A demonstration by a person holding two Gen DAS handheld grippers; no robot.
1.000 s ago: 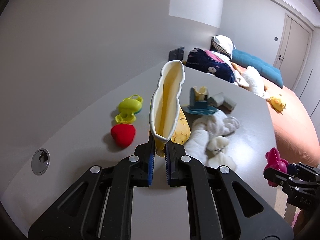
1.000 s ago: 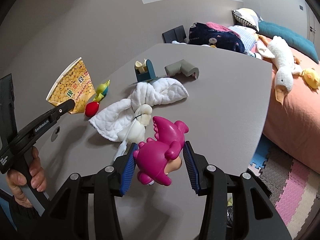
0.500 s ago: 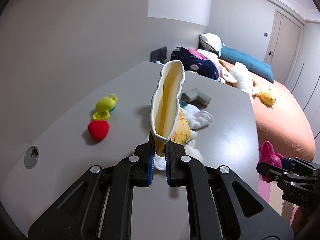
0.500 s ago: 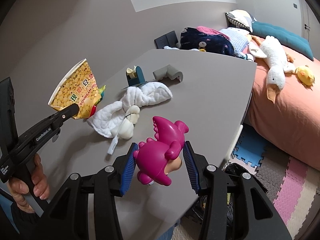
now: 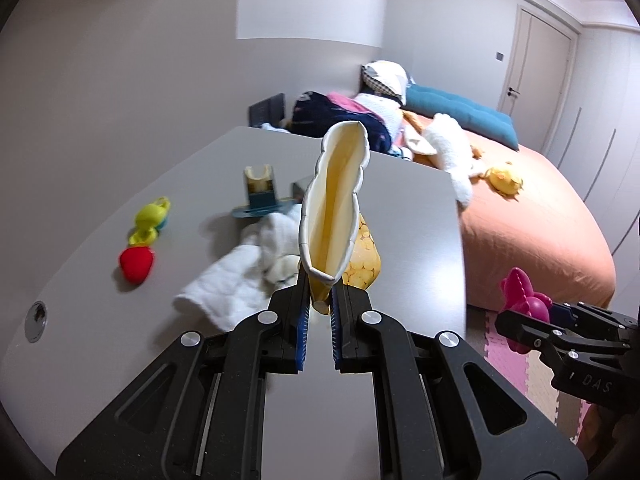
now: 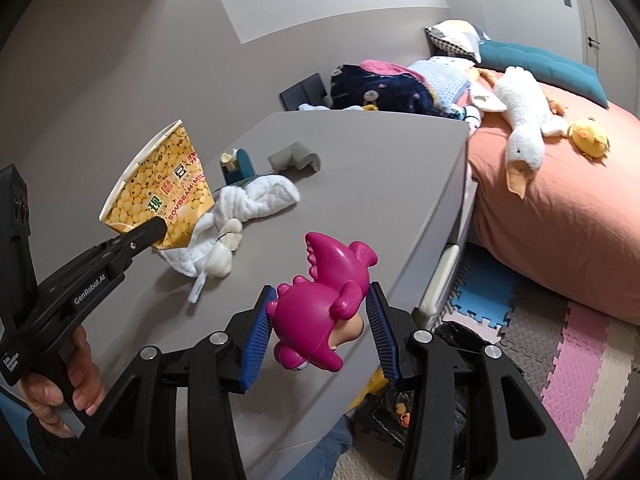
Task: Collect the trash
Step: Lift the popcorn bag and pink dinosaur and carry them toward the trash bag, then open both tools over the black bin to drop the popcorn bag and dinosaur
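My left gripper [image 5: 320, 304] is shut on the bottom corner of a flattened yellow soybean-milk paper cup [image 5: 334, 208] and holds it upright above the grey table [image 5: 408, 216]; the cup also shows in the right wrist view [image 6: 164, 192]. My right gripper [image 6: 320, 320] is shut on a magenta dinosaur toy [image 6: 324, 304], held over the table's right edge; the toy also shows in the left wrist view [image 5: 524, 298]. A black trash bag [image 6: 452, 364] with bits inside lies on the floor below the right gripper.
On the table lie a white cloth [image 6: 256, 200], a white plush [image 6: 220, 256], a teal holder [image 5: 260, 196], a grey corner piece [image 6: 294, 158], a red strawberry toy [image 5: 136, 266] and a green-yellow toy [image 5: 152, 216]. A bed [image 6: 560, 200] with plush toys stands to the right, over foam floor mats [image 6: 560, 344].
Both grippers have pulled back and to the right with their loads. The right gripper now hangs past the table edge, with the floor and trash bag in view below it.
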